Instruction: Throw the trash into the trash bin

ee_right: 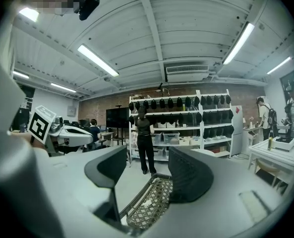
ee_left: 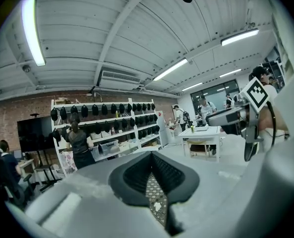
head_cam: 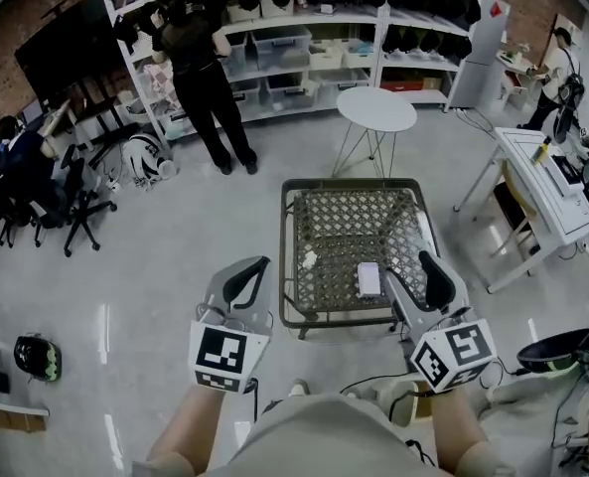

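A square wire-mesh trash bin (head_cam: 351,183) stands on the floor just ahead of me. Inside it lie a white boxy piece of trash (head_cam: 370,278) near the front and a small white scrap (head_cam: 309,259) to its left. My left gripper (head_cam: 246,278) hovers over the floor beside the bin's front left corner; its pads meet in the left gripper view (ee_left: 154,175) with nothing between them. My right gripper (head_cam: 413,278) hangs at the bin's front right corner. Its jaws stand apart and empty in the right gripper view (ee_right: 147,175), with the mesh (ee_right: 149,207) showing between them.
A round white table (head_cam: 375,109) stands behind the bin. A person (head_cam: 203,78) faces the long shelving (head_cam: 314,38) at the back. A white desk (head_cam: 547,182) is at the right, office chairs (head_cam: 75,207) and a helmet (head_cam: 38,358) at the left.
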